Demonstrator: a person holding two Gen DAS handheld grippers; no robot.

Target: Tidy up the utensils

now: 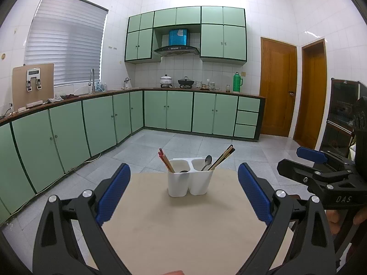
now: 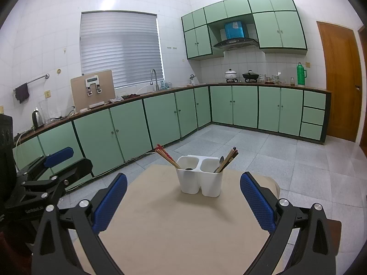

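A white two-cup utensil holder stands near the far edge of a beige table. Red-tipped chopsticks lean out of its left cup, where a dark utensil end also shows. In the right cup are a metal spoon and dark-tipped chopsticks. My left gripper is open and empty, short of the holder. My right gripper is likewise open and empty; in the left wrist view the right gripper hangs at the right.
Green kitchen cabinets run along the left and back walls, with a grey tiled floor between them and the table. Wooden doors are at the right. A person's fingers hold the right gripper.
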